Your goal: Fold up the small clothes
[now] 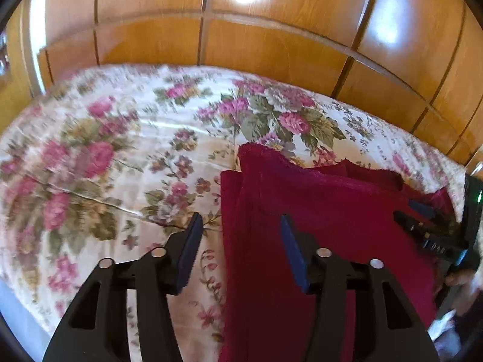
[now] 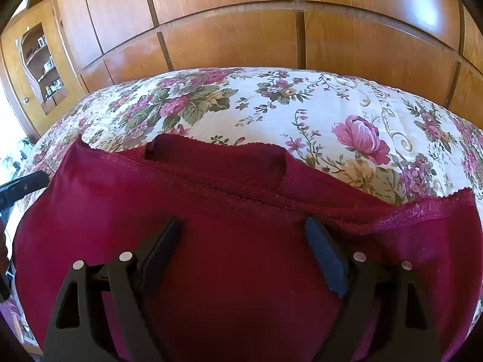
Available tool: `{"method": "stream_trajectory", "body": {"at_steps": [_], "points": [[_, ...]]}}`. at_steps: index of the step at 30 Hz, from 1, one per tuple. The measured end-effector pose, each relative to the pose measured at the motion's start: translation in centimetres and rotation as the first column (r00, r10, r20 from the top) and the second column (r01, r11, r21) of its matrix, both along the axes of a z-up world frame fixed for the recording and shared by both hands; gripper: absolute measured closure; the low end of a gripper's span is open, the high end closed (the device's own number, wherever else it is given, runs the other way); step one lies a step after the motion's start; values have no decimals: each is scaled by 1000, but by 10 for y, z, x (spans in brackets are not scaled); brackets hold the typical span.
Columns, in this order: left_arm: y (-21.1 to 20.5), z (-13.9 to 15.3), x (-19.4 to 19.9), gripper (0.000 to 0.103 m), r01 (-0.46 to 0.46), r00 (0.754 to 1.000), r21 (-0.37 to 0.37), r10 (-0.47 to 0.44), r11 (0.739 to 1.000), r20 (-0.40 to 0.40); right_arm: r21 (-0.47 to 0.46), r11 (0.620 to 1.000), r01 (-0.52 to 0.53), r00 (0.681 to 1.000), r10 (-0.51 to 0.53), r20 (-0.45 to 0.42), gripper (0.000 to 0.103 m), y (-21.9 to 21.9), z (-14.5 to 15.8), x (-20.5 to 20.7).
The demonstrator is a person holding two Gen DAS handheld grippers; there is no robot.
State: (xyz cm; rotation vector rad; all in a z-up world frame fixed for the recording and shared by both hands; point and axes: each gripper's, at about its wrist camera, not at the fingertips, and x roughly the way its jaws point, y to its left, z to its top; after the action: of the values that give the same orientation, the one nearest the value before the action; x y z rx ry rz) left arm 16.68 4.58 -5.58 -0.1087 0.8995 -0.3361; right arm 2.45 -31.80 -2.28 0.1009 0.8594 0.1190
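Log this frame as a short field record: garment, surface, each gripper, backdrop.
garment: dark red garment, lying on the bed, partly folded with layers overlapping
surface: floral bedspread
left gripper: jaws open, at the garment's left edge, holding nothing
right gripper: jaws open, over the garment's middle, holding nothing
backdrop: wooden wardrobe behind the bed

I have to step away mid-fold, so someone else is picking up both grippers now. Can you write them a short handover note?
Left gripper: open, holding nothing, over the left edge of the dark red knitted garment.
Right gripper: open, holding nothing, over the garment's middle.
Garment lies on the floral bedspread, in front of the wooden wardrobe doors. One layer seems already folded over; a scalloped edge shows across the top.
Left: grasp the edges, finish folding, smooth it flat. How many folds remain, I cannot tell.
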Motion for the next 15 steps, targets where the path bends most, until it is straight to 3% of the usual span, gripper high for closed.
{"method": "stream_trajectory", "body": {"at_steps": [5,7,8,11,12,15], "points": [[0,-5,32,53,41,995,-118,-52,992,-89,0,1000,0,1000,0,1,18,0,0,0],[-5,-9,45,65,56,991,-133,-71,990,-113,1,1000,0,1000,0,1,18,0,0,0],[-7,-11,51,65,64,989,-136,-81,989,-124,0,1000,2,1000,-2,1,17,1,0,0],[-20,-18,65,93,85,984,-101,-100,991,-148,1,1000,3,1000,-3,2,17,0,0,-1],[-21,-17,66,96,84,986,-90,-96,992,-134,-1,1000,2,1000,-2,1,17,1,-1,-1],[-19,11,55,96,61,998,-118,-61,991,7,-4,1000,3,1000,-2,3,17,1,-1,-1]]}}
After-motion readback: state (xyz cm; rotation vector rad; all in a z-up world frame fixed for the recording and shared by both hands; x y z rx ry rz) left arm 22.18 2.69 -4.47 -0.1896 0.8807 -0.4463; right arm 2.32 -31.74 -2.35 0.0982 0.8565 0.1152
